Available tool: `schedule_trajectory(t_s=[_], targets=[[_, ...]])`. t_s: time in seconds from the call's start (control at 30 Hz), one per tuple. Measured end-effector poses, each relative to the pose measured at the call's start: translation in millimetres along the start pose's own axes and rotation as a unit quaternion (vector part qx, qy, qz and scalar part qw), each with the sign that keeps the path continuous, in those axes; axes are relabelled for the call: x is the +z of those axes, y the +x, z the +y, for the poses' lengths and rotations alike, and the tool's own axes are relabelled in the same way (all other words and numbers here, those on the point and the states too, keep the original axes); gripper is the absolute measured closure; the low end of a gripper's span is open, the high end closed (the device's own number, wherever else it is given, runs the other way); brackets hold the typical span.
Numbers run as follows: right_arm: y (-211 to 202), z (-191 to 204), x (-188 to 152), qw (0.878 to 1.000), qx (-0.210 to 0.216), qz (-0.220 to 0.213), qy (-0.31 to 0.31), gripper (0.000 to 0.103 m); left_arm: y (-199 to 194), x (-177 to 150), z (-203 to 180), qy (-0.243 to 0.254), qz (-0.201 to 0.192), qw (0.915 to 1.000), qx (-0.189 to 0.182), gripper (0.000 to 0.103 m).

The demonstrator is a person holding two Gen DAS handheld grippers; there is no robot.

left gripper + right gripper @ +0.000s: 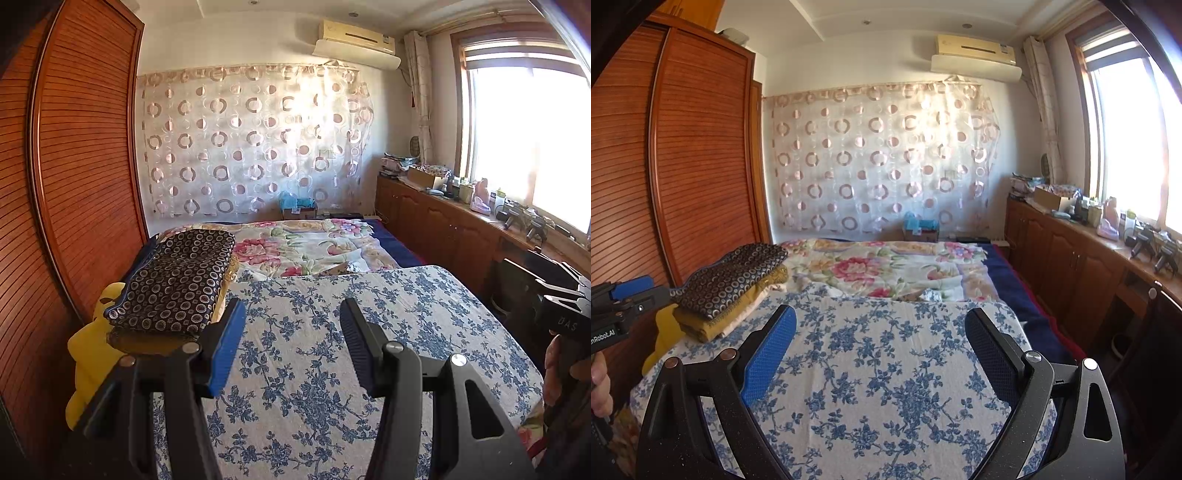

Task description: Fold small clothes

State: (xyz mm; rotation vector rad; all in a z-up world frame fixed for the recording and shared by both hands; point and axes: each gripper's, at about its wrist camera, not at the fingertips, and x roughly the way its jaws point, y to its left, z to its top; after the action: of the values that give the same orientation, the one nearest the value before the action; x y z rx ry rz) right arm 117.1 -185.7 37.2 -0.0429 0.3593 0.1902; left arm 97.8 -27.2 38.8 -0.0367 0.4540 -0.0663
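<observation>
A stack of folded clothes lies at the left edge of the blue-flowered white cloth (332, 350) (886, 369) on the bed. Its top piece is dark with small ring prints (177, 280) (731, 277); mustard and pale pieces (713, 325) lie under it. My left gripper (291, 314) is open and empty above the cloth, just right of the stack. My right gripper (881, 321) is open and empty above the cloth's middle. The right gripper's body shows at the right edge of the left wrist view (565, 317); the left gripper's body shows at the left edge of the right wrist view (617, 310).
A pink-flowered quilt (306, 243) (886, 266) covers the far bed. A slatted wooden wardrobe (74, 166) (694, 155) stands left. Low wooden cabinets (443, 221) (1067, 258) with clutter run under the window at right. A yellow cloth (92, 350) hangs beside the stack.
</observation>
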Motion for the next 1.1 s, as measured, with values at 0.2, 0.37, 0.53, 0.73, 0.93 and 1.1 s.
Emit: schedule_trajectory(t_s=[0.2, 0.37, 0.53, 0.73, 0.93, 1.1], targets=[[0.0, -0.1, -0.4, 1.0, 0.0, 0.0, 0.0, 0.009, -1.0, -0.1, -1.2, -0.001, 0.0, 1.0, 0.0, 0.05], [0.1, 0.2, -0.4, 1.0, 0.0, 0.0, 0.0, 0.009, -2.6, 0.9, -1.5, 0.0, -0.001, 1.0, 0.002, 0.05], [0.3, 0.7, -0.5, 1.0, 0.0, 0.0, 0.0, 0.009, -2.5, 0.7, -1.2, 0.0, -0.001, 1.0, 0.001, 0.05], [0.2, 0.2, -0.6, 1.0, 0.0, 0.001, 0.0, 0.009, -2.4, 0.5, -1.4, 0.0, -0.001, 1.0, 0.002, 0.05], [0.1, 0.1, -0.5, 1.0, -0.001, 0.0, 0.0, 0.009, -2.7, 0.4, -1.5, 0.0, -0.001, 1.0, 0.001, 0.05], [-0.6, -0.6, -1.1, 1.0, -0.001, -0.001, 0.0, 0.009, -2.4, 0.1, -1.5, 0.0, -0.002, 1.0, 0.002, 0.05]])
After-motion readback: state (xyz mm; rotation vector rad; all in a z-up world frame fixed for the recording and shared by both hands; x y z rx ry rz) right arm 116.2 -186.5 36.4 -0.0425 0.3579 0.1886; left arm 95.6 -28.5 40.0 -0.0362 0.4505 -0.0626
